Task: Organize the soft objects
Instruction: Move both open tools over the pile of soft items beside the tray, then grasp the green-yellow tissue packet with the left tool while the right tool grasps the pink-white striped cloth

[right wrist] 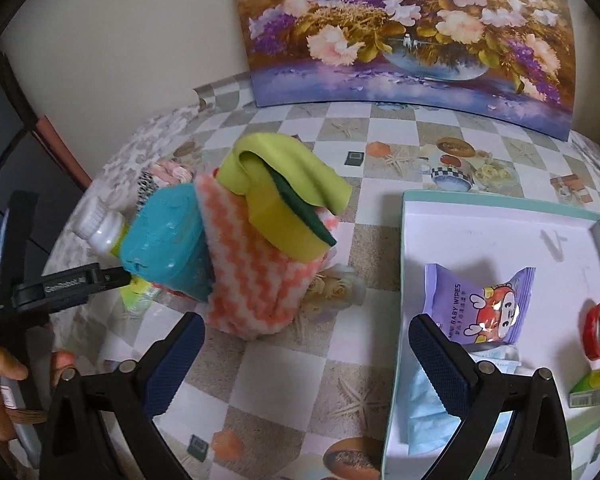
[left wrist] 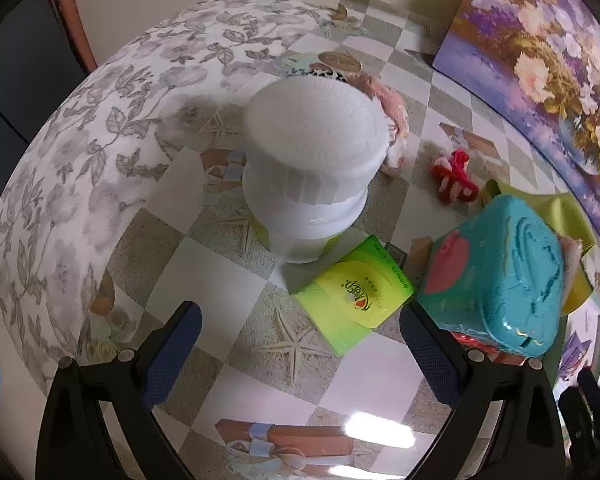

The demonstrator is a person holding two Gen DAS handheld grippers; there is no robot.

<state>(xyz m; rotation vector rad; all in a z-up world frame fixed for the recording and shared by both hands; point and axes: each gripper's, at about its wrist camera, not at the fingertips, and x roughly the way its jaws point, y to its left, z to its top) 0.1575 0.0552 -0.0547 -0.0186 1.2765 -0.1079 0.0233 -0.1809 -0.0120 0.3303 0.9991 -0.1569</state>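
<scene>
My left gripper is open and empty above the checkered tablecloth, just short of a green tissue pack. A white bottle stands behind the pack and a teal box sits to its right. My right gripper is open and empty. Ahead of it a pink-and-white zigzag cloth stands rolled, with a yellow-green cloth and a yellow sponge on top. The teal box leans against its left. A white tray at right holds a purple baby wipes pack, a light blue cloth and red tape.
A flower painting leans on the back wall. A red knitted item and a pink fluffy item lie behind the bottle. A small green box sits in the tray's right corner. The left hand-held tool shows at the right view's left.
</scene>
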